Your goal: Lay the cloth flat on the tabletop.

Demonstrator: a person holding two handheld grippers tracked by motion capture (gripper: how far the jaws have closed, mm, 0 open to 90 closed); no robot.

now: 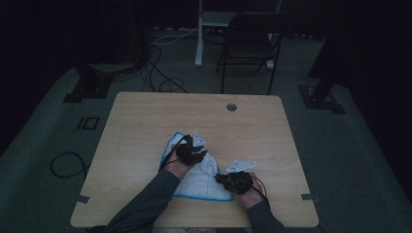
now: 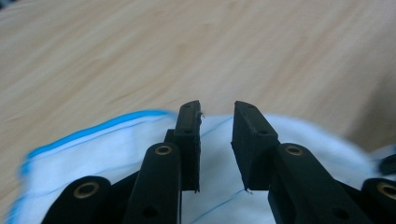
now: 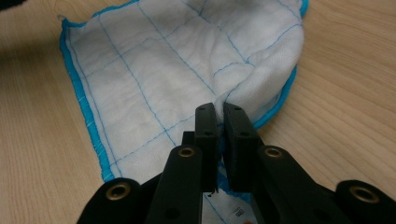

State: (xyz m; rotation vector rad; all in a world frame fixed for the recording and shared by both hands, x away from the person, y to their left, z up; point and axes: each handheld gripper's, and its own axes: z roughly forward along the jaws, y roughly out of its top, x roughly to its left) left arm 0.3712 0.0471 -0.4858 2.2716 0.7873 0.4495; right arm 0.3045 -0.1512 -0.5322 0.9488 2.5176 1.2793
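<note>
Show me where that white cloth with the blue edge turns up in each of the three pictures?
High view: the cloth lies low on the table, between the two grippers.
Left gripper view: it lies across the bottom, beneath the parted jaws of the left gripper.
Right gripper view: it spreads over the upper middle, with the right gripper shut on its edge.
Shared landmark: the cloth's blue hem.

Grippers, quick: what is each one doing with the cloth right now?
Left gripper: open, nothing between its fingers, over the white cotton cloth with blue grid lines and blue hem.
Right gripper: shut on the cloth's edge.
</note>
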